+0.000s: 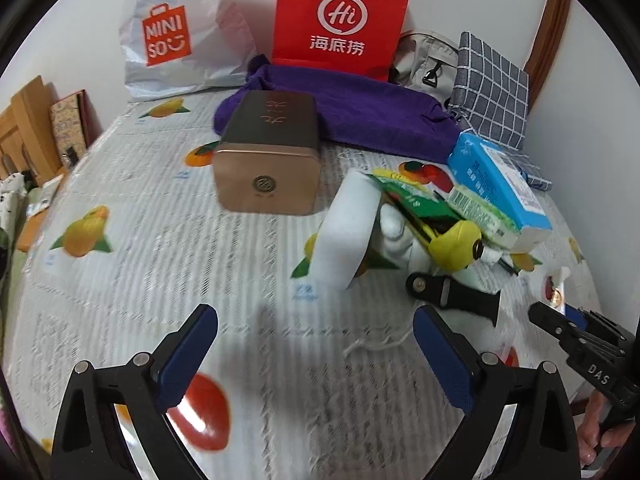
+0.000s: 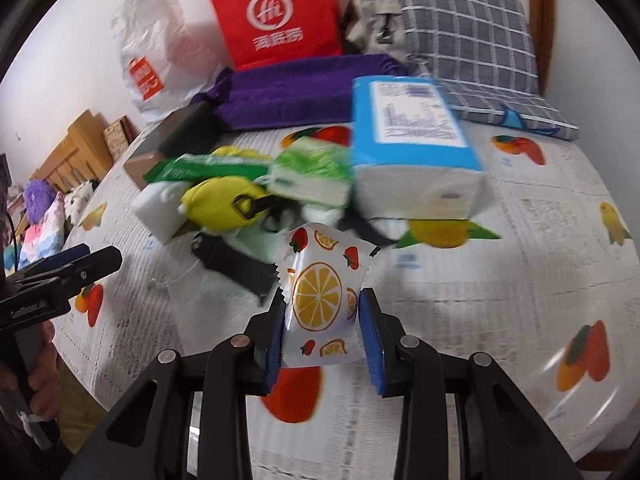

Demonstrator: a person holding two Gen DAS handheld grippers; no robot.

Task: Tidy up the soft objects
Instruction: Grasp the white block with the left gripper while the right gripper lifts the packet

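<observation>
A round table under a fruit-printed cloth stands against a white wall, with bags and fabrics lined up along its far edge.

Left wrist view: the left gripper hangs over bare cloth with its blue-padded fingers spread wide apart, nothing between them. Ahead lies a bronze tin on its side, its far end on a folded purple towel. Behind the towel stand a white MINISO bag and a red paper bag, with a grey pouch and a checked cushion to the right. At centre right is a jumble — a white sponge block, a green packet, a yellow soft toy, a green tissue pack and a blue tissue pack leaning on one another. A black strap lies just in front. The right gripper enters from the right edge; from here its jaws cannot be judged.

Right wrist view: the right gripper is clamped on a small fruit-printed packet — white with orange slices and strawberries — held upright above the cloth, just in front of the pile. The blue tissue pack looms behind it, the green one and the yellow toy to its left. The left gripper shows at the left edge.
</observation>
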